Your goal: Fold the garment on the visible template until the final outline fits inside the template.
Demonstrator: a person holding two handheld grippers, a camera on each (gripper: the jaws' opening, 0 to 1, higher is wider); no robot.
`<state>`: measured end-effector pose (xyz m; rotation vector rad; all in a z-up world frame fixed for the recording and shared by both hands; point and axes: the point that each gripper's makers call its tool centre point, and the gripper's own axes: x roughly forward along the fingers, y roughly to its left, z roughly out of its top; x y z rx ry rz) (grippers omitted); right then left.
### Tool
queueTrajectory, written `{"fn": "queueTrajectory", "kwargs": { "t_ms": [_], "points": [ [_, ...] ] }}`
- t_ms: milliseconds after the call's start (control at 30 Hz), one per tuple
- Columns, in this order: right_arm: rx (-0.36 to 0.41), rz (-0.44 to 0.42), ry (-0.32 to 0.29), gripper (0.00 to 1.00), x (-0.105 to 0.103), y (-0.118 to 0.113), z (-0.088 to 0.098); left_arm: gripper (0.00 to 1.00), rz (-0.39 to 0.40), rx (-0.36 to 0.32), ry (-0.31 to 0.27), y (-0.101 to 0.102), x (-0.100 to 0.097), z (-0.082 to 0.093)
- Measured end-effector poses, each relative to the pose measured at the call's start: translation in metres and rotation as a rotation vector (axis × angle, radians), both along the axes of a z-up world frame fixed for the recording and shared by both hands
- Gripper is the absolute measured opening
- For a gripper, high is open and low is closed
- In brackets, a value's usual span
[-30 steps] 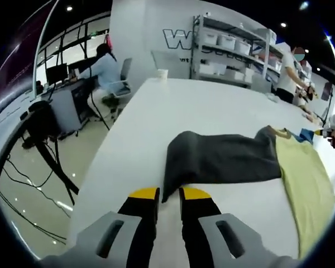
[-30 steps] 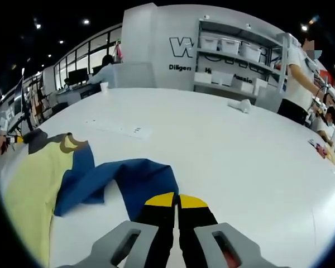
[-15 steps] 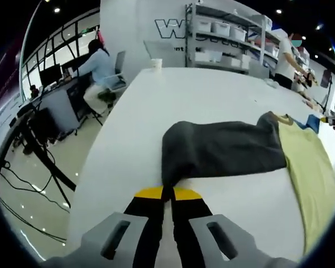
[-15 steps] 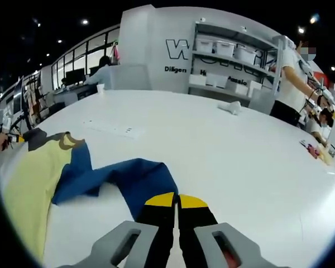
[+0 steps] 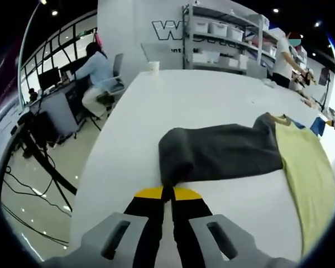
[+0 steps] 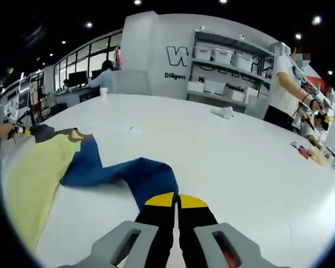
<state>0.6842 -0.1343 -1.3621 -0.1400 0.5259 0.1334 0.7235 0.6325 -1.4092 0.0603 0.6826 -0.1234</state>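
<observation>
The garment lies on a white table (image 5: 201,106): a pale yellow body (image 5: 307,167) with a dark grey sleeve (image 5: 218,153) and a blue sleeve (image 6: 123,173). In the left gripper view my left gripper (image 5: 168,194) is shut on the cuff end of the grey sleeve, which stretches away to the right toward the yellow body. In the right gripper view my right gripper (image 6: 176,200) is shut on the end of the blue sleeve, which runs left to the yellow body (image 6: 36,178). The other gripper (image 6: 14,131) shows small at the far left.
A paper cup (image 5: 153,66) stands at the table's far end. Shelving with white bins (image 5: 223,42) lines the back wall. A seated person (image 5: 97,67) works at a desk left of the table; a standing person (image 6: 285,84) is at the right. Small items (image 6: 223,113) lie on the table.
My left gripper, open a second ago, has shut on the grey sleeve's cuff. My right gripper has stayed shut on the blue sleeve, which now looks stretched out longer and flatter.
</observation>
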Motion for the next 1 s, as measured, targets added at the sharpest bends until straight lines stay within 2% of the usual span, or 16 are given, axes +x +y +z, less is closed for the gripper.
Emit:
{"fn": "queueTrajectory", "kwargs": {
  "t_ms": [133,333,433,500,567,633,667,767,800,900,1000],
  "points": [
    [0.009,-0.001,-0.014,0.0,-0.014,0.0,0.003,0.04,-0.007,0.001,-0.01,-0.004,-0.001,0.006],
    [-0.018,0.025,-0.01,0.0,-0.036,0.002,0.0,0.04,-0.018,-0.005,-0.025,-0.012,-0.003,0.013],
    [-0.05,0.063,0.01,0.0,-0.048,0.006,-0.006,0.04,-0.028,-0.007,-0.029,-0.018,-0.004,0.016],
    [-0.096,0.102,0.015,0.0,-0.054,0.01,-0.007,0.04,-0.037,-0.007,-0.03,-0.022,-0.005,0.018],
    [-0.092,0.117,0.019,0.0,-0.059,0.014,-0.008,0.04,-0.047,-0.01,-0.033,-0.027,-0.006,0.02],
    [-0.111,0.134,0.007,0.0,-0.063,0.019,-0.002,0.04,-0.053,-0.012,-0.033,-0.031,-0.008,0.022],
    [-0.088,0.128,-0.012,0.0,-0.063,0.022,0.004,0.04,-0.055,-0.013,-0.034,-0.033,-0.008,0.022],
    [-0.097,0.149,-0.05,0.0,-0.061,0.029,0.019,0.04,-0.068,-0.018,-0.038,-0.04,-0.01,0.026],
    [-0.112,0.169,-0.058,0.0,-0.06,0.032,0.022,0.04,-0.074,-0.02,-0.039,-0.044,-0.011,0.027],
    [-0.26,0.342,-0.046,0.0,-0.065,0.052,0.025,0.04,-0.088,-0.025,-0.045,-0.051,-0.012,0.031],
    [-0.355,0.467,-0.028,0.0,-0.073,0.067,0.023,0.04,-0.104,-0.031,-0.051,-0.06,-0.013,0.035]
  ]
}}
